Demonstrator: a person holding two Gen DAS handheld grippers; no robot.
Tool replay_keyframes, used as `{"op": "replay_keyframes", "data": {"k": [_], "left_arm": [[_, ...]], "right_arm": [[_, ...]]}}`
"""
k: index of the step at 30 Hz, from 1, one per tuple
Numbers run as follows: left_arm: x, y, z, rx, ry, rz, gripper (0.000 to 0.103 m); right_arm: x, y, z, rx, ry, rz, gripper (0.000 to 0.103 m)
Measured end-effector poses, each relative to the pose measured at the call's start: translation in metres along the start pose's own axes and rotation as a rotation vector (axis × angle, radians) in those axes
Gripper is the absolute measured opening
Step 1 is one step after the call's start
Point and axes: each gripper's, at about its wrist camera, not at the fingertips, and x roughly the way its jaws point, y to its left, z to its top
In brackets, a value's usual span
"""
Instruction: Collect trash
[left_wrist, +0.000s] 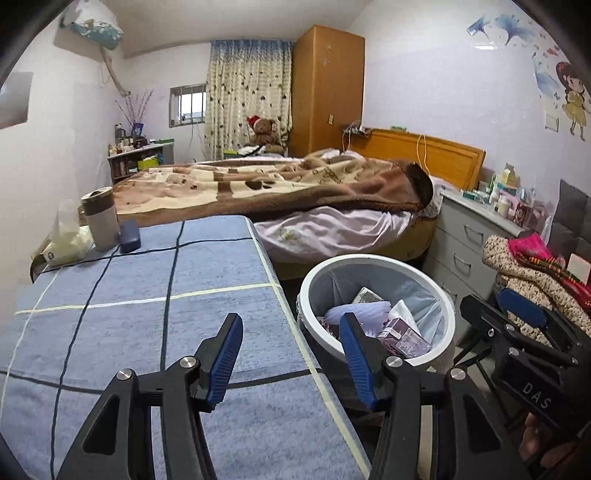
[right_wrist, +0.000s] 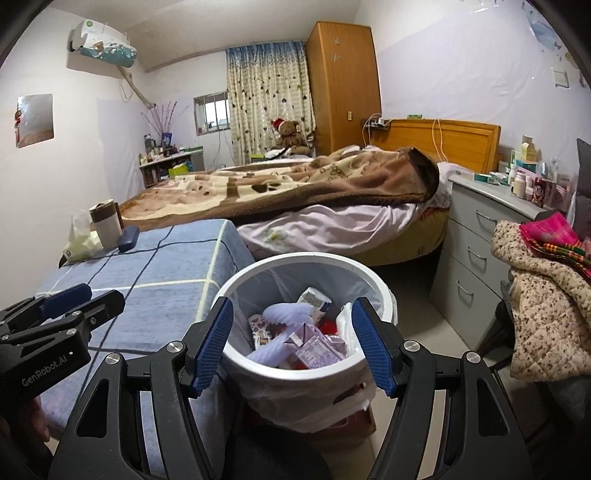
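Tissue pack (left_wrist: 68, 242): far left corner of the table, soft white pack, a sheet standing up from it.
Cup (left_wrist: 99, 218): just right of the tissue pack, upright, lid on.
Blue case (left_wrist: 129, 230): touching or just beside the cup's base, lying flat.
Table (left_wrist: 147, 295): covered in a blue checked cloth; near part bare under the left tool.
Left gripper (left_wrist: 291, 354): hovers over the table's right edge, jaws spread, nothing between the blue pads; the right pad shows in front of the bin's rim.
Bin (right_wrist: 306, 371): white round bin with a clear liner, on the floor just beside the table's right edge.
Trash (right_wrist: 314, 350): inside the bin; a purple carton on top, crumpled pale wrappers, a white carton further back, something red beneath.
Right gripper (right_wrist: 291, 345): above the bin's near side, jaws spread wide, empty; the pads frame the bin's opening without touching it.
Bed (right_wrist: 295, 184): behind table and bin, brown patterned blanket over a pale sheet.
Drawer unit (right_wrist: 476, 236): right of the bed, grey, top crowded with boxes and bottles.
Clothes (right_wrist: 546, 295): far right, a quilted speckled coat with pink cloth on top.
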Motion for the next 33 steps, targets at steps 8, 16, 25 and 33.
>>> {"op": "replay_keyframes", "data": {"k": [8,16,25,33], "left_arm": [[-0.031,0.003,-0.013,0.027,-0.051,0.077,0.063],[-0.039,0.0,-0.019,0.04,-0.052,0.077,0.063],[-0.04,-0.004,-0.021,0.047,-0.049,0.076,0.063],[-0.041,-0.006,-0.022,0.046,-0.045,0.078,0.063]], "right_arm": [[-0.013,0.008,-0.011,0.019,-0.01,-0.008,0.068],[-0.023,0.011,-0.016,0.021,-0.034,-0.036,0.068],[-0.024,0.012,-0.019,0.032,-0.033,-0.036,0.068],[-0.024,0.013,-0.019,0.027,-0.03,-0.031,0.068]]}}
